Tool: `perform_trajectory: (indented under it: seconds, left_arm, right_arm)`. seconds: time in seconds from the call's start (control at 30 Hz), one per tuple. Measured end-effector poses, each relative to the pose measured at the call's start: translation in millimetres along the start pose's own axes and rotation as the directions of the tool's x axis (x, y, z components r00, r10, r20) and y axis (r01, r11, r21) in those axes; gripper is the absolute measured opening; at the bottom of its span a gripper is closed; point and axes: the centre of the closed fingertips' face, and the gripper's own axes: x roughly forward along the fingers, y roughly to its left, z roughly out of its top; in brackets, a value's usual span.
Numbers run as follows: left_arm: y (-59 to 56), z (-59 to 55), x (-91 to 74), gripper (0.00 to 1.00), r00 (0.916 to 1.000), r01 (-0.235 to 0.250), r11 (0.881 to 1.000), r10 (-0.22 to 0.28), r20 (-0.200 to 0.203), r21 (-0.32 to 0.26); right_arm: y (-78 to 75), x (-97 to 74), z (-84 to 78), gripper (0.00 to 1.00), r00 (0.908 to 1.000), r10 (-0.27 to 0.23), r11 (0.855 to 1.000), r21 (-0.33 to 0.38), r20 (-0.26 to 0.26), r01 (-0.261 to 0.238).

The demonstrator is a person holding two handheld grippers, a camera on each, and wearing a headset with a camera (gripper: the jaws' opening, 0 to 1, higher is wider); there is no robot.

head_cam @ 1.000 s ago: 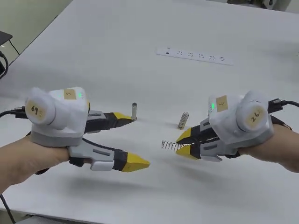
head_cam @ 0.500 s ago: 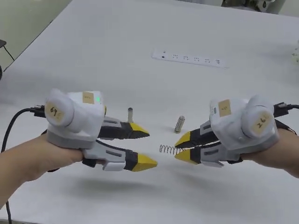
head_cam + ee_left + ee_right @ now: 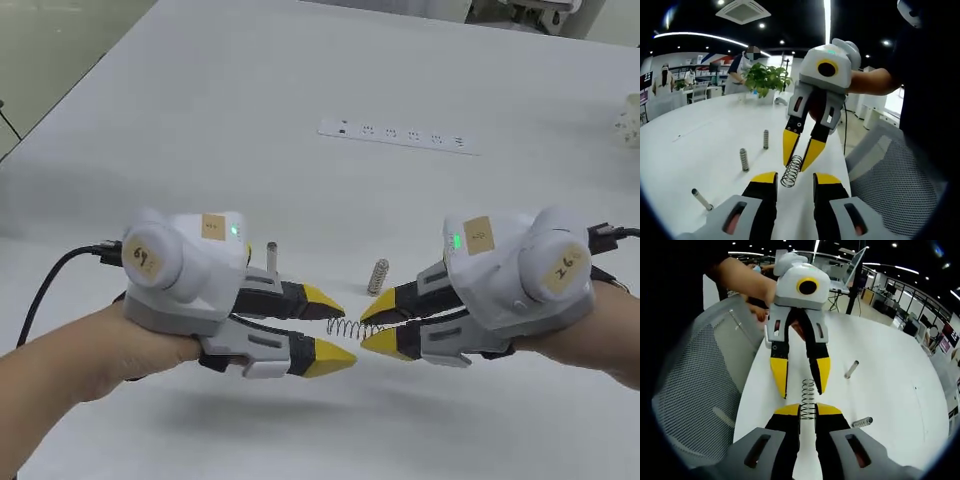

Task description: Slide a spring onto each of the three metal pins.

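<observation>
Right gripper offers a spring to the parted left gripper, just above the counter.

Head view: the right gripper (image 3: 366,330) pinches one end of the spring (image 3: 345,326), and the free end lies between the spread jaws of the left gripper (image 3: 346,331). Behind them, a bare pin (image 3: 271,257) and a sprung pin (image 3: 379,276) stand on the counter (image 3: 200,120).
Left gripper view: the spring's free end hangs just above the gap between its own jaws. A second sprung pin (image 3: 765,139) stands farther back.
Right gripper view: the spring runs from its own narrow jaws up between the left gripper's wide tips.

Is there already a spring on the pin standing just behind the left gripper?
No, in the head view the visible length of that pin is bare metal, with no coils around it.
</observation>
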Motion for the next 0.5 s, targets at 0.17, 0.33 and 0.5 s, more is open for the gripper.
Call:
perform_trajectory:
  seconds: [0.17,0.33,0.5]
  left_arm:
    - [0.1,1.4,1.3,0.14,1.0,0.002,1.0,-0.002,0.007,0.003]
    - [1.9,2.8,1.5,0.08,0.9999,-0.002,1.0,0.002,0.012,0.009]
    - [1.4,3.6,0.7,0.06,0.9999,-0.001,1.0,0.001,0.015,0.005]
  right_arm:
    - [3.3,-1.2,-0.1,0.08,1.0,0.005,1.0,0.001,0.005,-0.005]
    - [3.8,-1.3,-0.2,0.08,1.0,0.005,1.0,0.0,0.007,-0.005]
    - [4.8,-1.8,2.5,0.08,0.9999,0.006,1.0,-0.007,0.015,-0.005]
